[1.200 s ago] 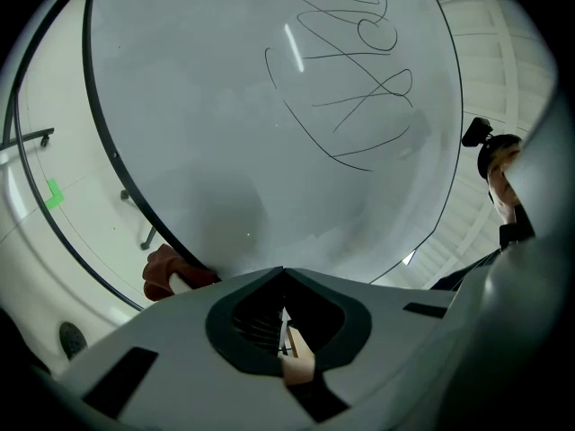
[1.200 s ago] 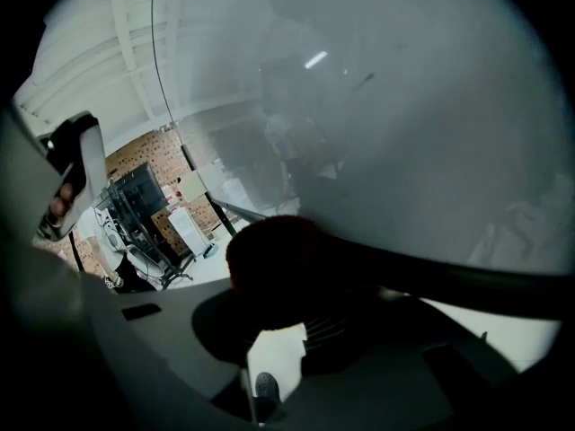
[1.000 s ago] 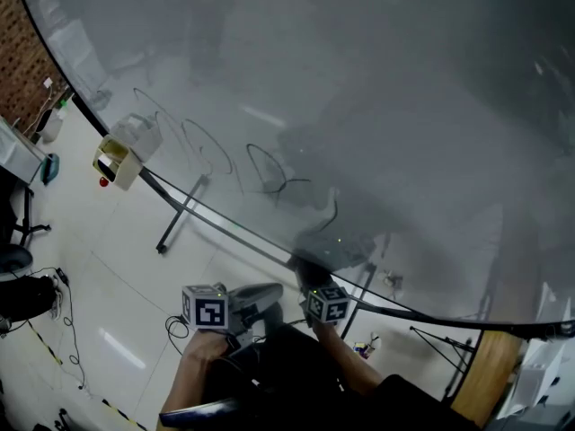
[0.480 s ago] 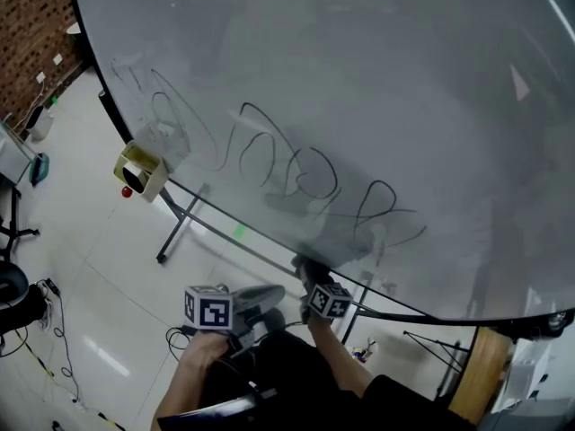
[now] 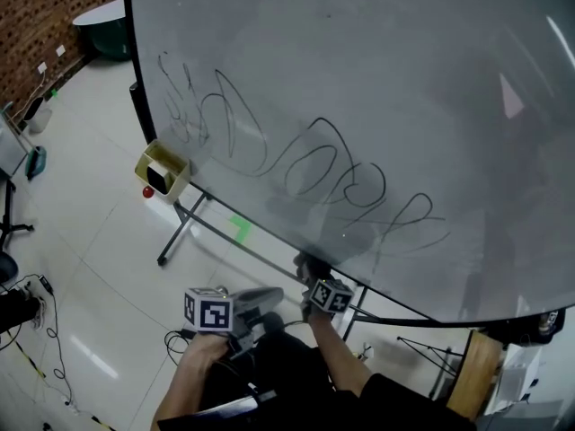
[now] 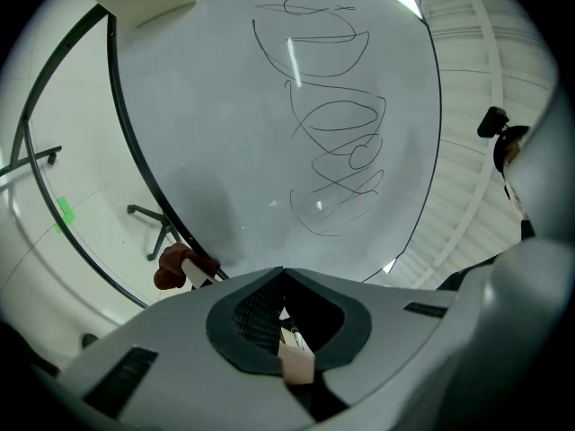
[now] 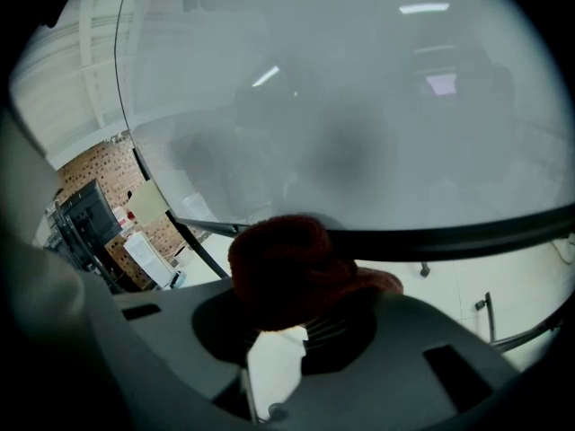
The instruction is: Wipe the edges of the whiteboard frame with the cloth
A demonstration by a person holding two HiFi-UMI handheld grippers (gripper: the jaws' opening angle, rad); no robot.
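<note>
- The left gripper (image 6: 282, 278) hangs closed on nothing, near the whiteboard's (image 5: 359, 79) lower edge.
- The right gripper (image 7: 292, 320) pinches the dark red cloth (image 7: 286, 263) at the bottom frame (image 7: 449, 238).
- Drifting upward could smear the scribbles (image 5: 332, 164). A slack pinch could drop the cloth.

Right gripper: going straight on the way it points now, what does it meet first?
Probably the bottom edge of the black whiteboard frame: the red cloth in the right gripper looks right at it, but depth is unclear.
</note>
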